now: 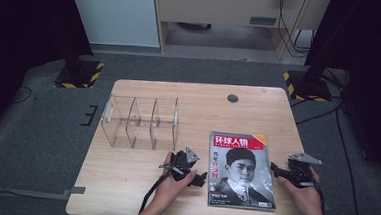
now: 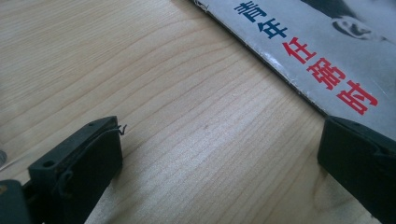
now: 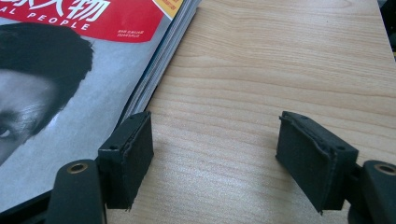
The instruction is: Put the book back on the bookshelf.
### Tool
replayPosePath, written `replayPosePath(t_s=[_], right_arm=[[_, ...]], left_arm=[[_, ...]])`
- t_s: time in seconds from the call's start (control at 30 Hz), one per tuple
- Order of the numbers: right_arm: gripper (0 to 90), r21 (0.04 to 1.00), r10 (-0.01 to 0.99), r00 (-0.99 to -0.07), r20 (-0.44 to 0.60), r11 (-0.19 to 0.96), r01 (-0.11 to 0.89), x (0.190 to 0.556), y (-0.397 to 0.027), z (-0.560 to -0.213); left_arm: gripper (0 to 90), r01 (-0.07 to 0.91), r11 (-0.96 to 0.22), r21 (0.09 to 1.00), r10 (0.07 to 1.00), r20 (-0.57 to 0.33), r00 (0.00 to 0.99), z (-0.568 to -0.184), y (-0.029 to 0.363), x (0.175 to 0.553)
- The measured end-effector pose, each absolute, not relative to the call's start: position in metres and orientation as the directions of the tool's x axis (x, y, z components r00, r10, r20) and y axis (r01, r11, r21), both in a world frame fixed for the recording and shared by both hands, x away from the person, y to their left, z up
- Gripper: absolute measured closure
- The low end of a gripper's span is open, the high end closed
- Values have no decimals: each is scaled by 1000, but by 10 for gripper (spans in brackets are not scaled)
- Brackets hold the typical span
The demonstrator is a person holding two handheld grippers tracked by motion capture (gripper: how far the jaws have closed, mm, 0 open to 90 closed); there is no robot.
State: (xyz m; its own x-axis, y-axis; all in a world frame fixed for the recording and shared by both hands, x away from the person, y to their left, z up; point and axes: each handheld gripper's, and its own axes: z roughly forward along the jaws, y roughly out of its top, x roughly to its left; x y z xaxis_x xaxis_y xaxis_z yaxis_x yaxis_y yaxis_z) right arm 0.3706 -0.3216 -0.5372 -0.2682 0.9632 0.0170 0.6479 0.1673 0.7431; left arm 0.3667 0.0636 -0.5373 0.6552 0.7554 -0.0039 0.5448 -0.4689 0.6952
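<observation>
A magazine with a red title band and a portrait cover lies flat on the wooden table, right of centre. My left gripper rests low at its left edge, open, jaws wide over bare wood, one jaw just touching the magazine edge. My right gripper sits at the magazine's right edge, open, with nothing between its jaws; one jaw stands right beside the stacked page edges of the magazine.
A clear acrylic organiser with several upright dividers stands on the table's left-centre. A round cable hole is near the far edge. The table's right edge lies close to my right hand.
</observation>
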Motion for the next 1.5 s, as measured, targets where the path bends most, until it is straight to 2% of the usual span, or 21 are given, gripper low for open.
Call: replayPosePath(t_s=[0.2, 0.3, 0.6, 0.7, 0.93, 1.03, 1.5], right_arm=[[278, 738, 970, -242, 19, 149, 658, 368, -328, -534], [275, 761, 978, -205, 42, 102, 641, 365, -334, -526], [188, 787, 952, -295, 85, 117, 605, 361, -314, -516], [142, 771, 932, -353, 89, 159, 616, 361, -300, -519], [105, 762, 897, -428, 111, 200, 616, 363, -292, -525], [118, 752, 894, -434, 114, 207, 626, 365, -289, -528], [174, 736, 875, -473, 105, 251, 628, 368, -275, -535]], left_arm=[[4, 545, -460, 701, 759, -8, 651, -537, 64, 366], [44, 550, -432, 715, 760, -40, 649, -535, 65, 365], [59, 523, -403, 751, 734, -76, 675, -528, 56, 356], [77, 519, -402, 755, 719, -91, 689, -527, 52, 353], [124, 493, -427, 758, 684, -85, 724, -527, 40, 347], [125, 472, -458, 753, 669, -58, 741, -528, 33, 344], [134, 454, -495, 741, 634, -50, 772, -533, 12, 338]])
